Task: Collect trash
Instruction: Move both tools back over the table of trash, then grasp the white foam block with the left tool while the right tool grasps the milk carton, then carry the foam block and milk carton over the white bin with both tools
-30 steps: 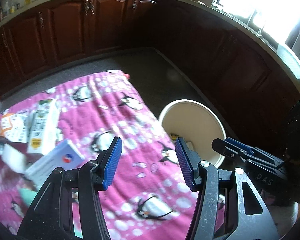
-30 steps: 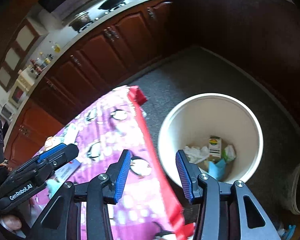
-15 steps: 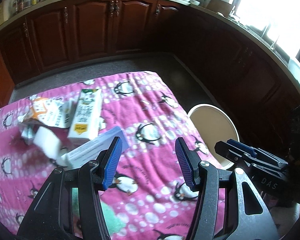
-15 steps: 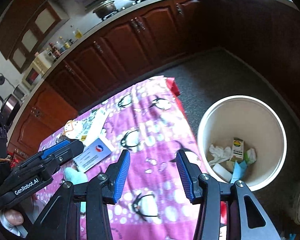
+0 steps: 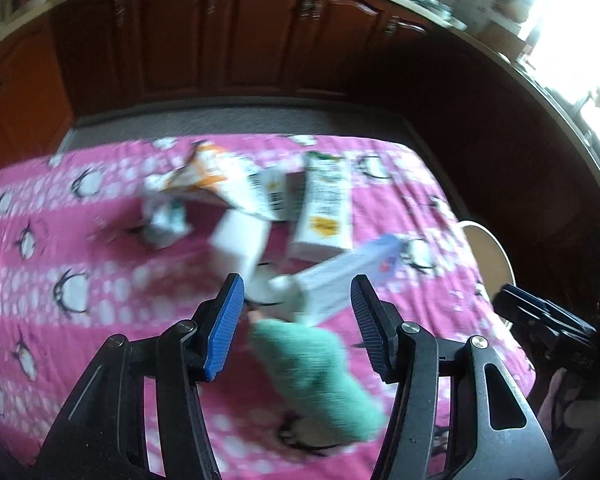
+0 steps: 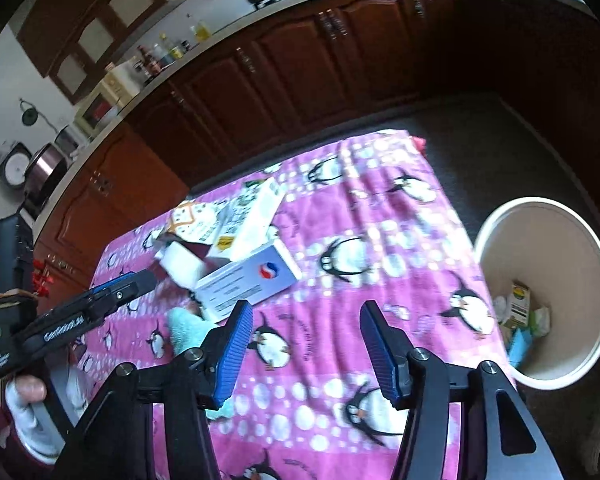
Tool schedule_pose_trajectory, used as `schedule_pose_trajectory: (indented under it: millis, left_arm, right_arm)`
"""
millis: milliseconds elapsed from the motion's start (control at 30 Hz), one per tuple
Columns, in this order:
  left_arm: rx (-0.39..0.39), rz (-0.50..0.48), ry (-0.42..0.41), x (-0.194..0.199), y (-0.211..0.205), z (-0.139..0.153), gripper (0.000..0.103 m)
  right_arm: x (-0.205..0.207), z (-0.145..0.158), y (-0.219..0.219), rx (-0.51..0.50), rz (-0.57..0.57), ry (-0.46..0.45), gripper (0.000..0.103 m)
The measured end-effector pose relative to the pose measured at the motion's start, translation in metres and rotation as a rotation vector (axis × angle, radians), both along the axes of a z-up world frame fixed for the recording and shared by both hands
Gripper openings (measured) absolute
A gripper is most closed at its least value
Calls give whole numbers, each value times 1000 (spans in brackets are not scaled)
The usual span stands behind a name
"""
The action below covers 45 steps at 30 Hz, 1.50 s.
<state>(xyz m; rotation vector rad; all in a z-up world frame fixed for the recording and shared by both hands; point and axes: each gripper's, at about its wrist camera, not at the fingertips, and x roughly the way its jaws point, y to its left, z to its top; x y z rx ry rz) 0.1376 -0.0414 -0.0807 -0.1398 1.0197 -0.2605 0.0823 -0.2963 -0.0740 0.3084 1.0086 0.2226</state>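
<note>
A pile of trash lies on the pink penguin cloth (image 5: pixel 80 240). It holds a white box with a red-blue logo (image 5: pixel 340 276) (image 6: pixel 246 284), a carton with a yellow label (image 5: pixel 324 208) (image 6: pixel 252 220), a crumpled orange-white packet (image 5: pixel 204 180), a white block (image 5: pixel 240 240) and a teal wad (image 5: pixel 320 368) (image 6: pixel 184 328). My left gripper (image 5: pixel 297 284) hangs open just above the teal wad and the box, gripping nothing. My right gripper (image 6: pixel 306 308) is over bare cloth to the right of the pile. Its jaws are opening and nothing is between them.
A cream bin (image 6: pixel 482 240) (image 5: pixel 488 252) stands on the floor off the cloth's right edge, with a small carton, tissues and a blue scrap inside. Dark wooden cabinets (image 6: pixel 300 60) run round the back. A gloved hand (image 6: pixel 24 404) holds the left gripper's handle.
Both grippers have swung left, away from the bin and over the trash pile. The bin has slid to the right edge of both views. The right jaws stand a little wider.
</note>
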Motion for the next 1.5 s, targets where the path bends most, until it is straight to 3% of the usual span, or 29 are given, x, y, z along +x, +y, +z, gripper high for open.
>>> schedule_pose_trajectory:
  millis: [33,200,567,600,700,967,1167,1367,1500]
  left_arm:
    - [-3,12,8,3,7,-2,60]
    - [-9,33,33,17,26,-14,61]
    - [52,22,59,51,7,-47,60]
    - [49,25,62,54,6,-49,57]
    - [48,27,85,60,7,-55,29]
    - [13,41,60,51,35,-40,25]
    - [44,53,41,42,49,-33,25]
    - [28,71,54,36,58,-36,25]
    - [31,60,56,28,58,-37,25]
  right_arm:
    - [3,-2,4,3,9,3,54]
    - [27,-17,26,3,85,36,58]
    - [60,-30,46,-5,112,70,60]
    - [63,-28,46,-4,111,70,60]
    - [74,-27,53,-1,119,68,60]
    - [120,-42,73,3,112,98,61]
    - [157,-63,105,-40,103,155,62]
    - [180,-89,132,-184,89,232,66]
    - [176,-88,122,-96,71,215,61]
